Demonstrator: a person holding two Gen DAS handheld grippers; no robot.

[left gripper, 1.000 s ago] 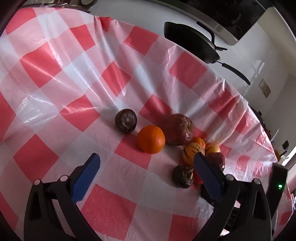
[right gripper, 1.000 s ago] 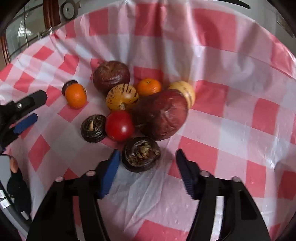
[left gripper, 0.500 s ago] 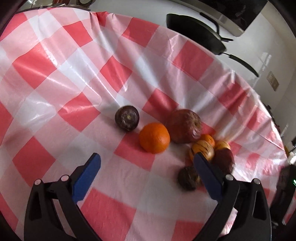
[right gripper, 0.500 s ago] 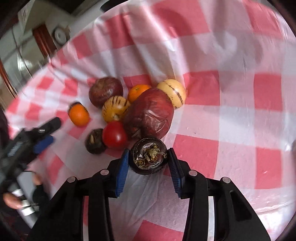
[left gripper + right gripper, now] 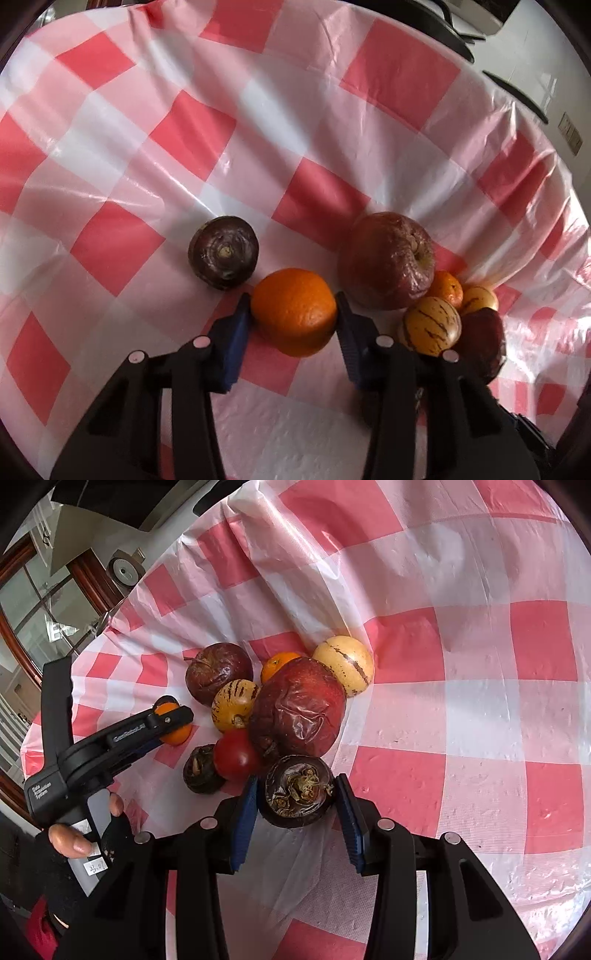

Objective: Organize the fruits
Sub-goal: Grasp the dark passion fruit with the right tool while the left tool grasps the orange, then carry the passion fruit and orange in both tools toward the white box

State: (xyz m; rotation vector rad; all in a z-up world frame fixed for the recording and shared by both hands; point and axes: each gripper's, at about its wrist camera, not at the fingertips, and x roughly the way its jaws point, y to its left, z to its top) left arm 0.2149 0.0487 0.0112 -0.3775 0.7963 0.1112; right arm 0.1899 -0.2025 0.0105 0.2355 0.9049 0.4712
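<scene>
The left gripper (image 5: 294, 309) had just been closing, and its blue pads now pressed on both sides of the round orange fruit (image 5: 294, 311), which sat on the red-and-white checked plastic tablecloth (image 5: 221, 155). The right gripper (image 5: 297, 794) was clamped on a dark purple wrinkled round fruit (image 5: 297, 792) at the near edge of the heap.

Both fruits were round and smooth-skinned, so a grip off the widest line could squeeze either one out — likely forward. The dark fruit touched the red tomato (image 5: 236, 754) and lay just below the big shrivelled red fruit (image 5: 299, 705); pulling it away could set those rolling toward the striped yellow fruit (image 5: 236, 703). The thin cloth was creased and might drag along with a low lift. Another dark round fruit (image 5: 223, 252) lay just beside the left pad and could be knocked aside.
</scene>
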